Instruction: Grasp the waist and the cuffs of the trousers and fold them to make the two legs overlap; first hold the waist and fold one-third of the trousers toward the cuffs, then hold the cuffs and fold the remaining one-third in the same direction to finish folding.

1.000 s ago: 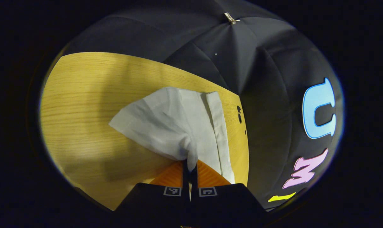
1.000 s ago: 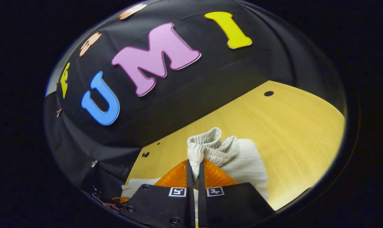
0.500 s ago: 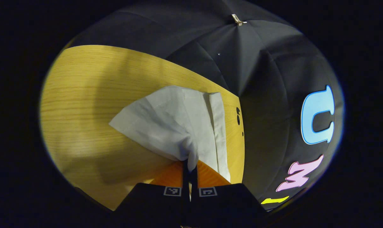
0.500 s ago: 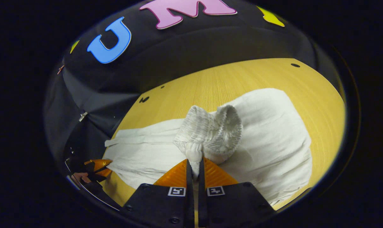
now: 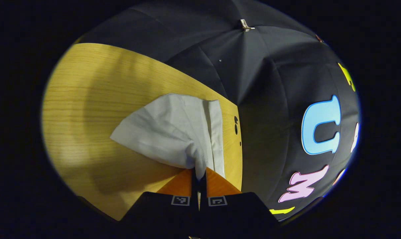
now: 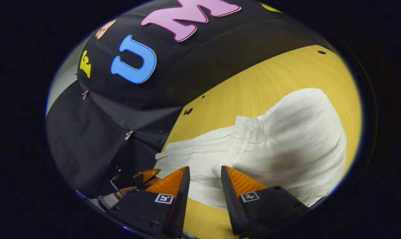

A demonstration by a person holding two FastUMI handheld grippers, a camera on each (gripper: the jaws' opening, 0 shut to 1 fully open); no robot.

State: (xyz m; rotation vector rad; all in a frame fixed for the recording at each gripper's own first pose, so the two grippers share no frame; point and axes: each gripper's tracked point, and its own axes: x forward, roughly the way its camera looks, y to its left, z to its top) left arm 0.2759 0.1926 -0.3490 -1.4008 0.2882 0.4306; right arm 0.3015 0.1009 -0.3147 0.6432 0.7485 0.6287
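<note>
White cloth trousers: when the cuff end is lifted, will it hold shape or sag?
The white cloth trousers would likely sag: fabric bunches where the left tongs pinch it. Probably light, as a small pinch holds it. The gathered waistband lies creased, suggesting floppiness.

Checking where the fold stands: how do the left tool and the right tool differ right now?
The left tool is shut on the trousers' cuffs; the right tool is open, holding nothing. The left one lifts cloth off the table; the right one hangs over the laid-down waist. Both point at the trousers.

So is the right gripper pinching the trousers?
No, the right gripper is open, its fingers spread apart above the trousers lying on the table.
</note>
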